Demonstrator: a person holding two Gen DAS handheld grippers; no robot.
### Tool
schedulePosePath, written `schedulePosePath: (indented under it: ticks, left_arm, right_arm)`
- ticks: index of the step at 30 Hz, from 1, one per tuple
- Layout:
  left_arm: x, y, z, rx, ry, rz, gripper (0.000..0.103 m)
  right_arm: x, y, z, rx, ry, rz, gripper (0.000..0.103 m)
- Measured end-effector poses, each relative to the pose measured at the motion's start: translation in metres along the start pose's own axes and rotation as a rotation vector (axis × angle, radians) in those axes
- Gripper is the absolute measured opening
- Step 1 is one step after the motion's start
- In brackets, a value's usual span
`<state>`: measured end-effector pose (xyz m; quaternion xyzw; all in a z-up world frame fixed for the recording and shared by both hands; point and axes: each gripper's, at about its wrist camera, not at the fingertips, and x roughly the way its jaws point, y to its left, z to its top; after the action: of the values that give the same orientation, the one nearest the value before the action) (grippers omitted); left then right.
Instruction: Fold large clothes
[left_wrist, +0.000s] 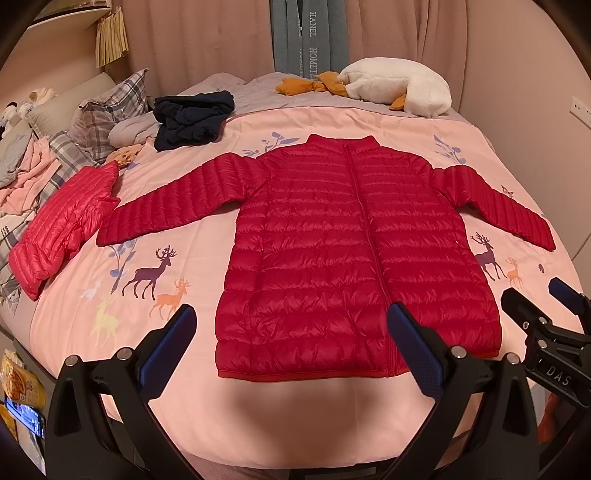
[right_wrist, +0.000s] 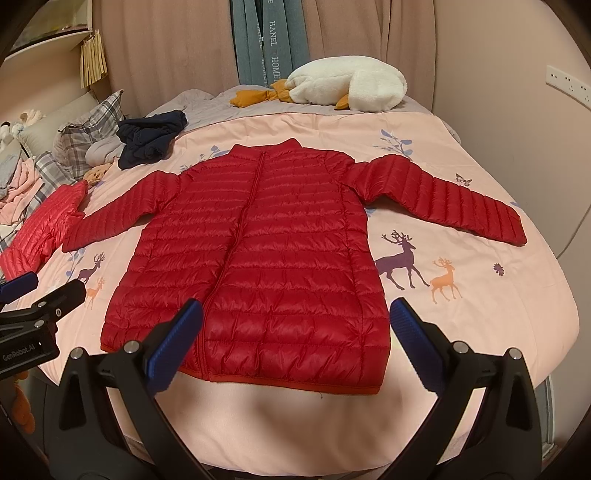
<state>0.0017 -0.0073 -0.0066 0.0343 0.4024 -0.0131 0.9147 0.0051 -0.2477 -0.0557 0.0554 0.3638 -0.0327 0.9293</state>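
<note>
A red quilted puffer jacket (left_wrist: 343, 236) (right_wrist: 258, 251) lies flat and zipped on the pink deer-print bedspread (left_wrist: 184, 236) (right_wrist: 461, 314), both sleeves spread out to the sides, hem toward me. My left gripper (left_wrist: 291, 317) hovers open above the hem's left half, nothing between its blue pads. Over the hem's right half my right gripper (right_wrist: 295, 314) is likewise open and holds nothing. The right gripper (left_wrist: 535, 295) also shows at the right edge of the left wrist view, and the left gripper (right_wrist: 48, 284) at the left edge of the right wrist view.
A folded pinkish-red puffer jacket (left_wrist: 59, 229) (right_wrist: 40, 229) lies left of the sleeve. A dark navy garment (left_wrist: 192, 118) (right_wrist: 151, 136) is crumpled at the back left, near plaid pillows (left_wrist: 107, 110). A white plush goose (left_wrist: 399, 85) (right_wrist: 347, 81) rests by the curtains.
</note>
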Motion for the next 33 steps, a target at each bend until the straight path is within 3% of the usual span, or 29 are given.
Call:
schedulePosePath:
  ticks: [33]
  left_arm:
    - [0.0010,-0.0014,-0.0014,0.004,0.000,0.002,0.102]
  right_arm:
    - [-0.0019,0.0006,-0.0028,0.003,-0.003,0.004,0.101]
